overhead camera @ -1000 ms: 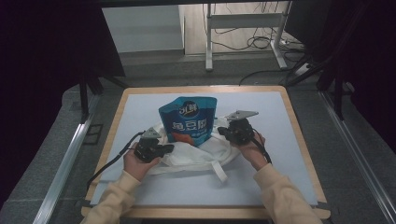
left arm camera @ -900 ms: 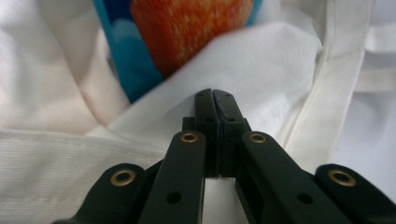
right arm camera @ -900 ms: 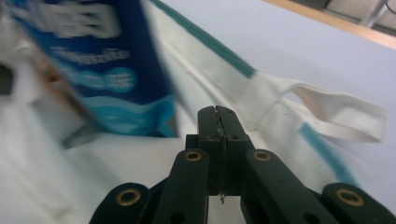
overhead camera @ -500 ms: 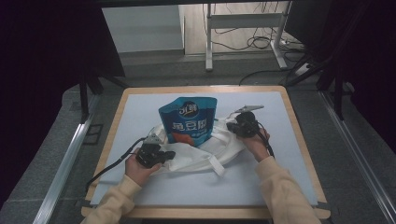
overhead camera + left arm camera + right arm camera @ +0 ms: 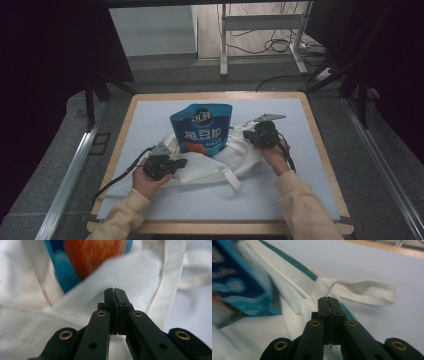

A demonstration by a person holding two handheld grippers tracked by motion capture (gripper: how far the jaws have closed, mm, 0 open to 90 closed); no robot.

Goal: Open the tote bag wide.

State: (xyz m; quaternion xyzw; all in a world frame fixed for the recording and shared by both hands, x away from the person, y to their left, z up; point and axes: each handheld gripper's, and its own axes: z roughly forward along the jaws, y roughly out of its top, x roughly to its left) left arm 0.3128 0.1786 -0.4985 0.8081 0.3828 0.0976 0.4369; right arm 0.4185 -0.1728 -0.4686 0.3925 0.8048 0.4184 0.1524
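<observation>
One white bag (image 5: 215,165) on the table (image 5: 300,200), one blue pouch (image 5: 202,129), two grippers. The pouch stands upright with its lower part sunk inside the bag's mouth and its top well clear of the cloth. The left gripper (image 5: 180,162) is at the bag's near-left edge, jaws pressed fully together with a fold of white cloth pinched between the tips, as the left gripper view (image 5: 114,291) shows. The right gripper (image 5: 246,136) is at the bag's far-right rim, just beside the pouch; jaws shut tight too, clamped on the rim next to one strap (image 5: 367,291), seen up close in the right gripper view (image 5: 328,300).
</observation>
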